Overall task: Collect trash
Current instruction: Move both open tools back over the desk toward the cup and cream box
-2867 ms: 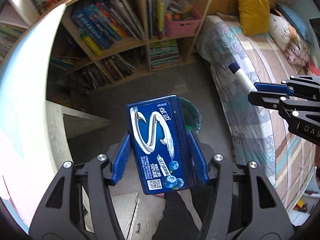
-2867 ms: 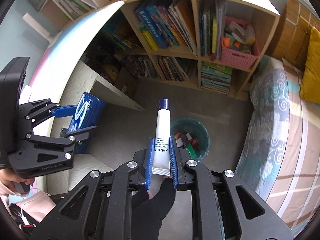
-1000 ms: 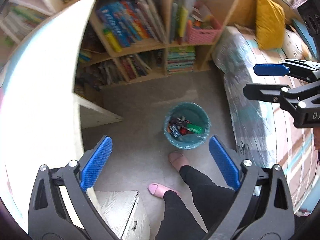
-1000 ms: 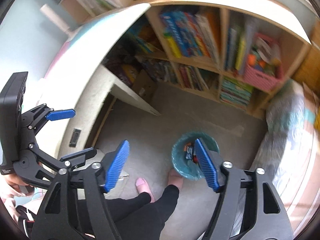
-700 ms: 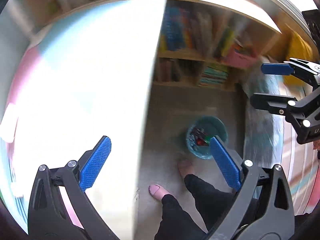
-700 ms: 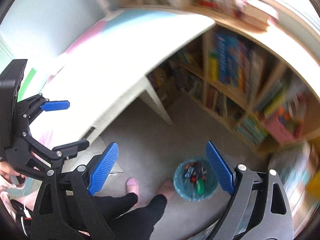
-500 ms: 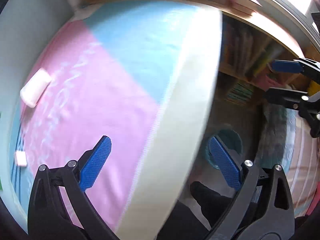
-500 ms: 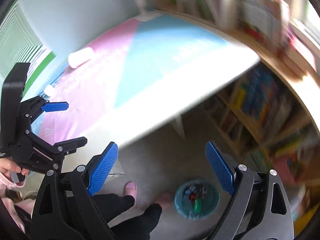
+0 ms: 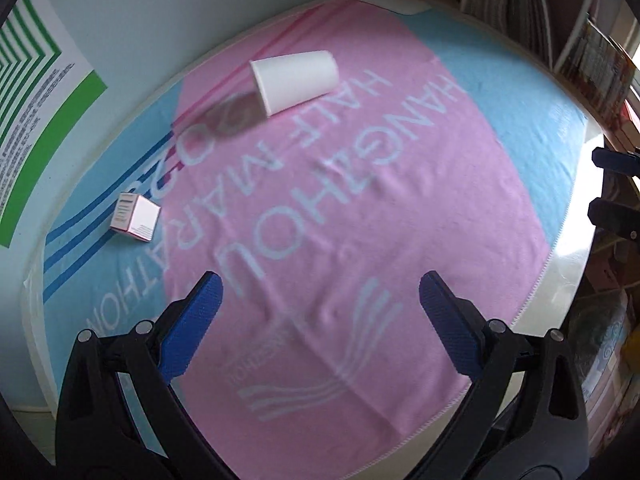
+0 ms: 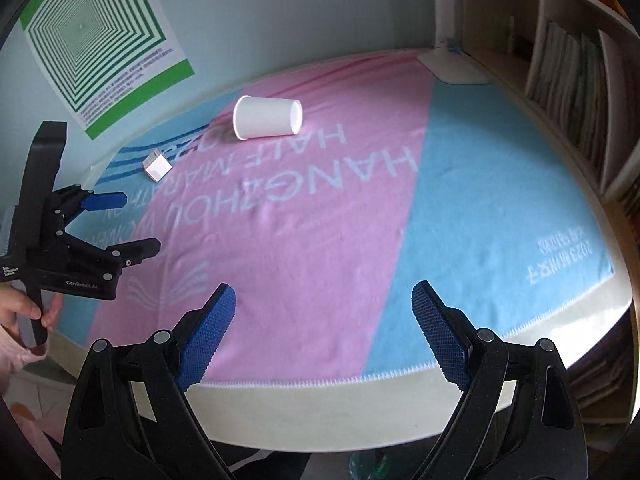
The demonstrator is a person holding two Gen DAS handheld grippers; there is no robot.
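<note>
Over the table [image 10: 304, 408] both grippers hang with nothing between their blue pads. A pink and pale blue blanket [image 9: 360, 216] printed with large white letters covers nearly the whole top, leaving a cream edge bare along the near and right sides.

Two pieces of trash lie on the blanket, well apart from the grippers. A white paper cup [image 9: 294, 80] rests on its side at the far part of the pink field, its mouth turned left in the left wrist view, with a dark shadow just beside the mouth. A small white and pink carton [image 9: 136, 218] sits nearer and to the left, on the pale blue strip crossed by dark blue stripes. In the right wrist view the cup [image 10: 267, 117] is again at the far side and the carton [image 10: 157, 165] is left of it and a little nearer.

The left gripper [image 9: 320, 324] has its jaws released and spread wide above the near pink part of the blanket. The right gripper [image 10: 323, 334] also stands with jaws released and wide, having just been opening with nothing between them, above the near edge of the blanket where pink meets blue. From the right wrist the left gripper [image 10: 132, 226] shows at the left, jaws apart, with a hand [image 10: 24, 314] on its handle.

A green and white poster [image 10: 100, 36] hangs on the far wall, and a bookshelf [image 10: 568, 80] stands at the right.
</note>
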